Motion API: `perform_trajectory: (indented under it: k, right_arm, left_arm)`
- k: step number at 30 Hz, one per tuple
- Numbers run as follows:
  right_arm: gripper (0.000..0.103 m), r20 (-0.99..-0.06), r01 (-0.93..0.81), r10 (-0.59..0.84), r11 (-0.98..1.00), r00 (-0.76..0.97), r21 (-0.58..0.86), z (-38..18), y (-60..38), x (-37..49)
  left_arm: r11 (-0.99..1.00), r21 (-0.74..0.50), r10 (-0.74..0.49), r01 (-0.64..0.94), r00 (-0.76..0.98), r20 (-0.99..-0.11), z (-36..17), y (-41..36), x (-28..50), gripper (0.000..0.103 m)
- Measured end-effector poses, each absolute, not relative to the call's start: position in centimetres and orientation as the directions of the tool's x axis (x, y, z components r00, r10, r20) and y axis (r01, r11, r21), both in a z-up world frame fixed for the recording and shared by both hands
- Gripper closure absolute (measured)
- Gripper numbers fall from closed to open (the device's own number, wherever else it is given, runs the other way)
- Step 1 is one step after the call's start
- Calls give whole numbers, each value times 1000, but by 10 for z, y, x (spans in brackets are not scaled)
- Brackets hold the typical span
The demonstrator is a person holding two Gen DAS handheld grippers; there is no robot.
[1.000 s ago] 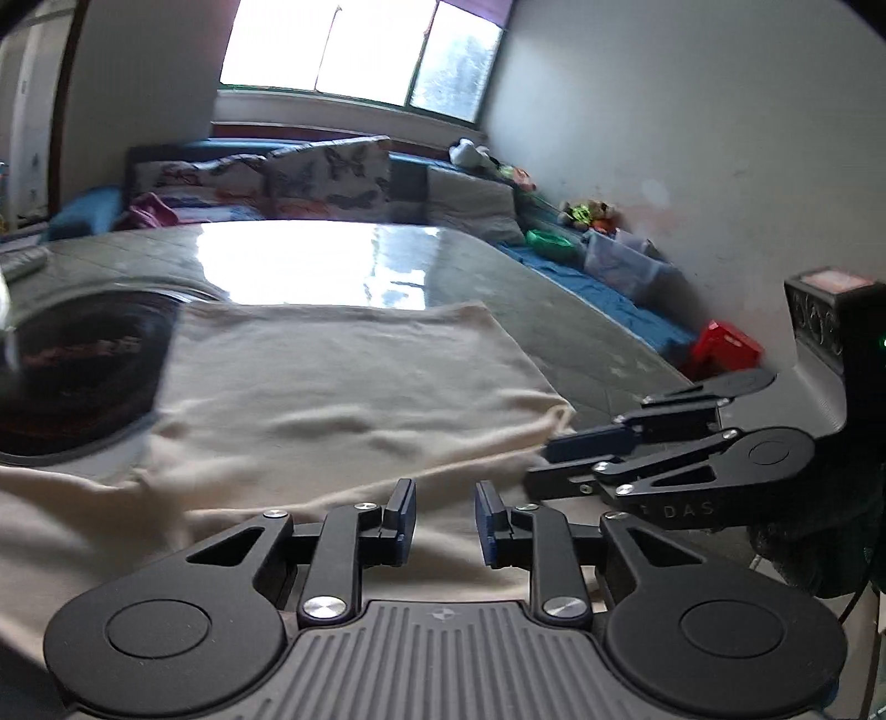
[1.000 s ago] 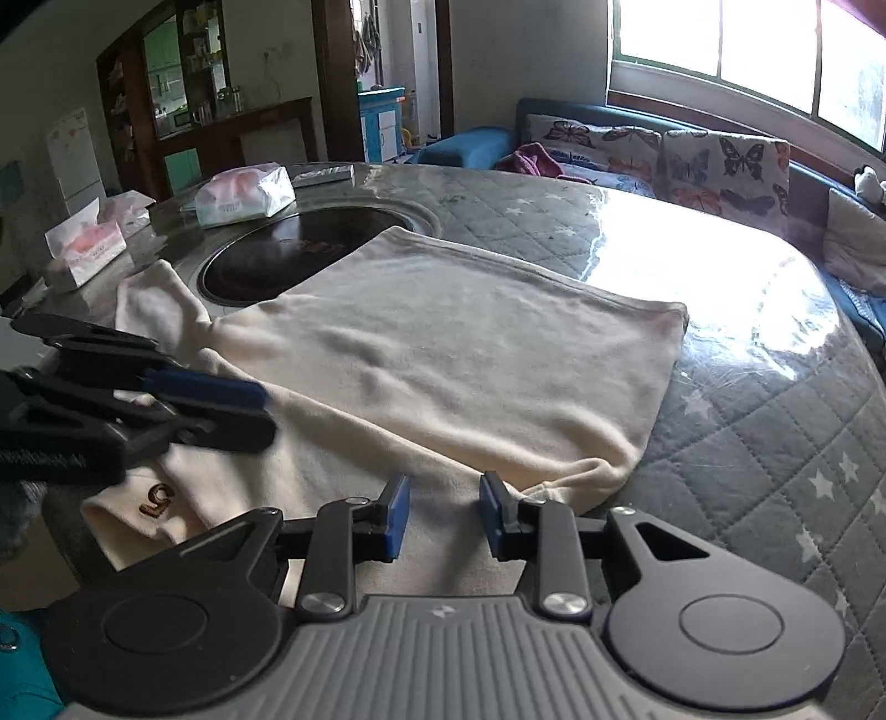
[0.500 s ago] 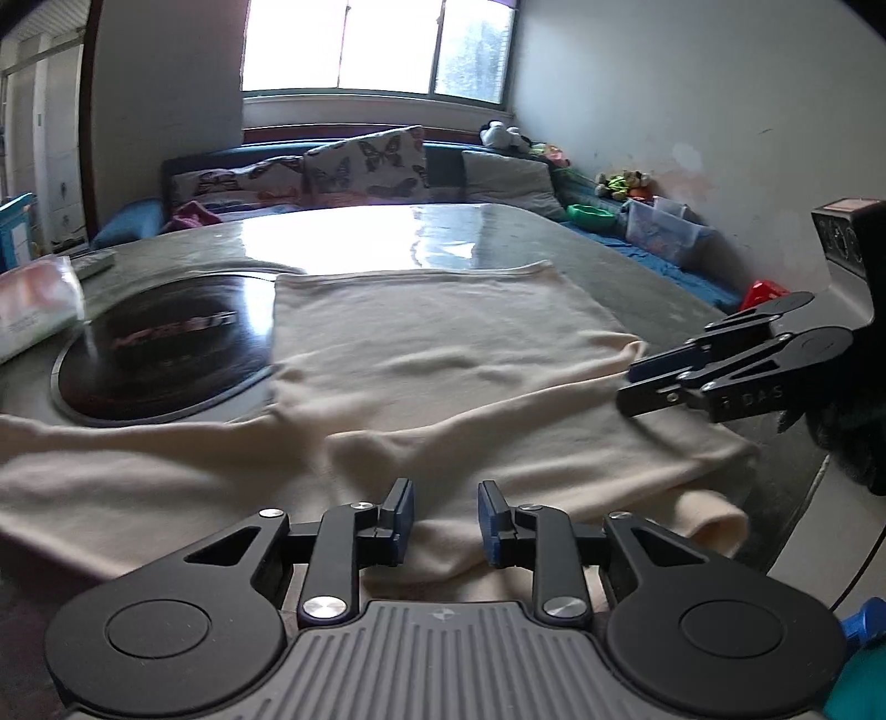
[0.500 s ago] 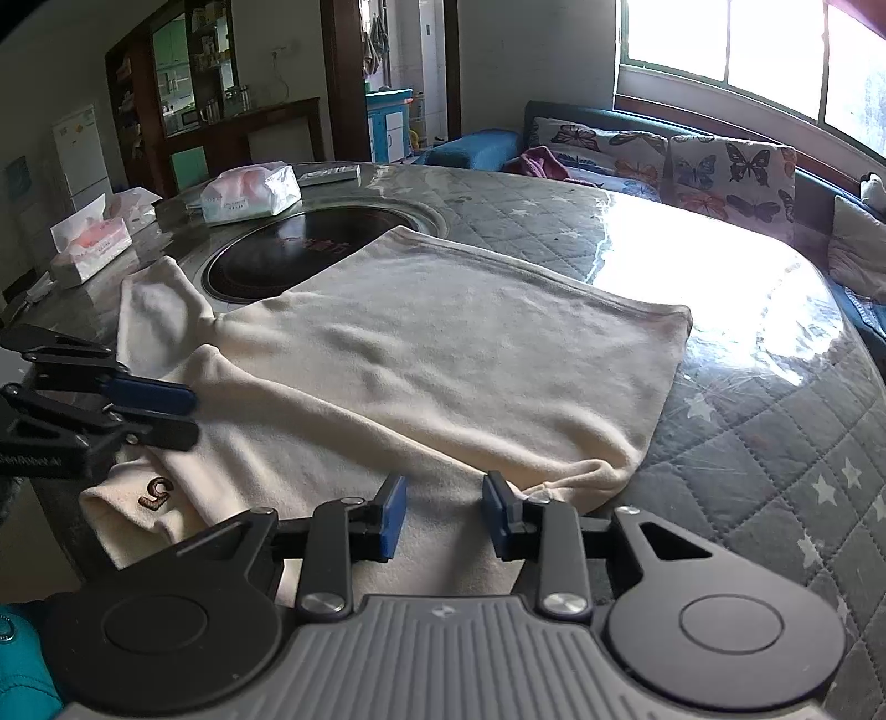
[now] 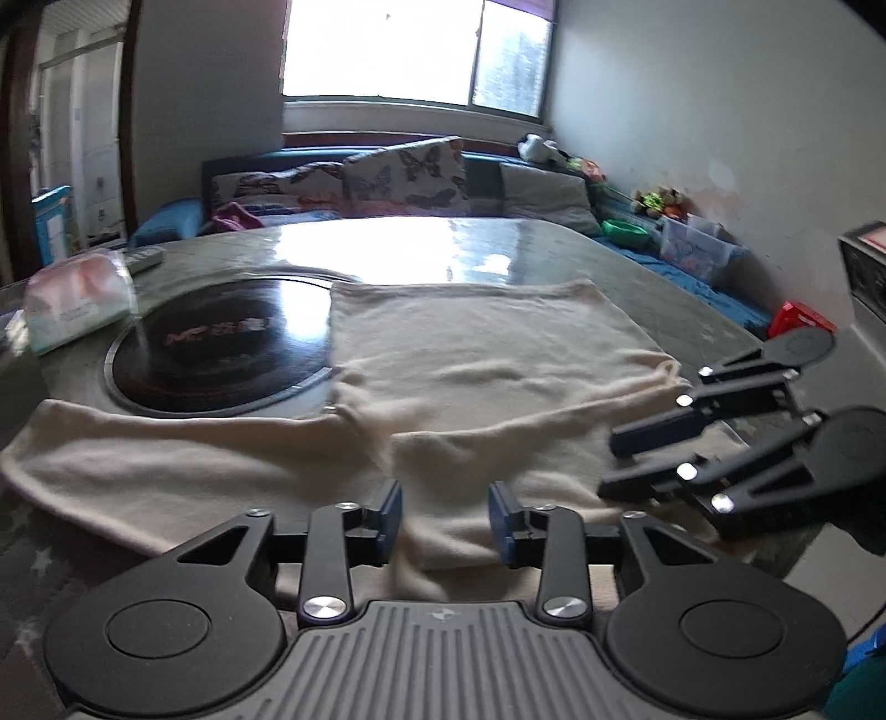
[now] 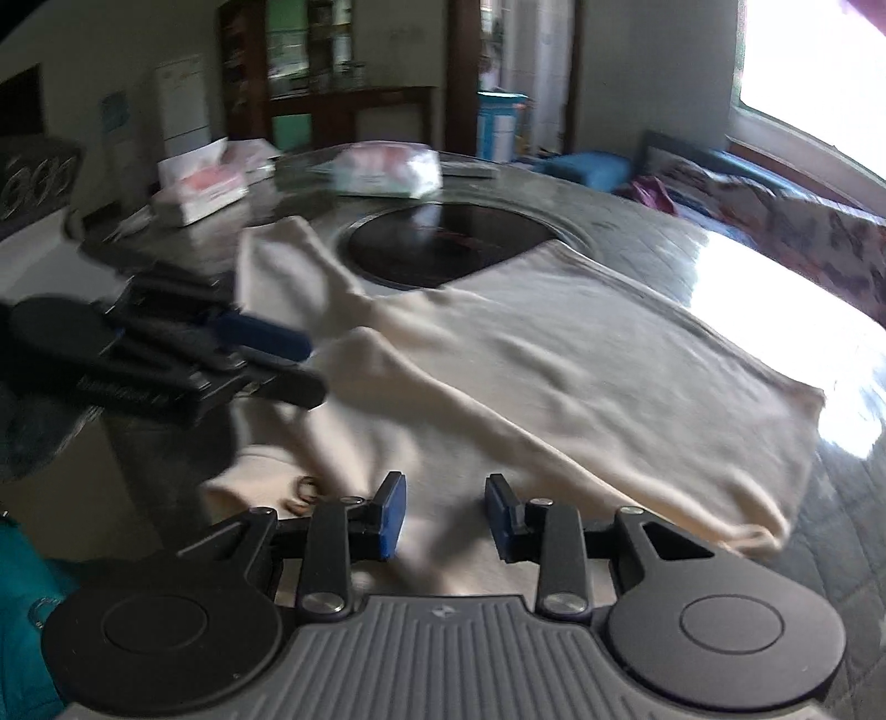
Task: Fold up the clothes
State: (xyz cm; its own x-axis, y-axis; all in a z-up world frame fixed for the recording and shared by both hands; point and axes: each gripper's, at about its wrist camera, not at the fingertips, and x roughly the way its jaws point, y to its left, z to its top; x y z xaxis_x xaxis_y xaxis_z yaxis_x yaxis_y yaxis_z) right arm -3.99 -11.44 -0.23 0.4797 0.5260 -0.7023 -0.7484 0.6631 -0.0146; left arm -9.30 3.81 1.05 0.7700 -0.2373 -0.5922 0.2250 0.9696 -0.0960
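A cream long-sleeved top (image 5: pixel 487 354) lies spread flat on a round table (image 5: pixel 653 288), its body reaching toward the far edge and one sleeve (image 5: pixel 166 459) stretched along the near edge to the left. In the right wrist view the same top (image 6: pixel 581 360) fills the middle of the table, with a fold running diagonally across it and a small dark emblem (image 6: pixel 303 490) on the near cloth, too blurred to read.

The left gripper (image 5: pixel 443 512) hangs low over the near hem; its jaws are opening, with cloth showing in the gap between the blue pads but not pressed by them. The right gripper (image 6: pixel 443 512) stands parted over the near cloth as well, nothing clamped; seen from the left wrist view it (image 5: pixel 637 465) comes in from the right, its fingers apart just above the top's right edge.

Part of the top overlaps a black glass hob (image 5: pixel 221 354) set into the table; red lettering on it is too smeared to make out. Beyond the hob sits a soft tissue pack (image 5: pixel 77 304) with small unreadable print, and further tissue boxes (image 6: pixel 205 188) stand at the table's far side. The table is covered in grey quilted cloth with stars under a glossy sheet. Behind it runs a blue sofa with butterfly cushions (image 5: pixel 404 177) below a bright window (image 5: pixel 410 50).
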Motion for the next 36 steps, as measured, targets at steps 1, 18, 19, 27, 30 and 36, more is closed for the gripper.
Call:
perform_trajectory:
  k: [1,18,19,27,30,36]
  right_arm:
    - [71,-701,-756,530,654,477,-20,-1,-112,-42]
    - [71,-690,-799,594,600,414,37,-4,-66,-33]
    - [71,-690,-798,599,601,406,52,-4,-64,-31]
    - [71,-686,-841,625,540,373,36,-6,-42,-42]
    - [71,-687,-854,632,520,358,33,-7,-37,-46]
    - [71,-672,-836,633,547,384,38,4,-47,-43]
  left_arm:
    - [973,-97,-227,212,773,-592,11,42,-93,62]
    - [987,-135,-10,-86,809,-588,14,112,-87,58]
    - [985,-141,1,-104,806,-592,13,116,-87,58]
    - [958,-161,89,-236,782,-616,5,141,-82,57]
    - [946,-156,128,-284,771,-624,3,149,-78,57]
    - [910,-153,209,-385,746,-632,0,171,-66,57]
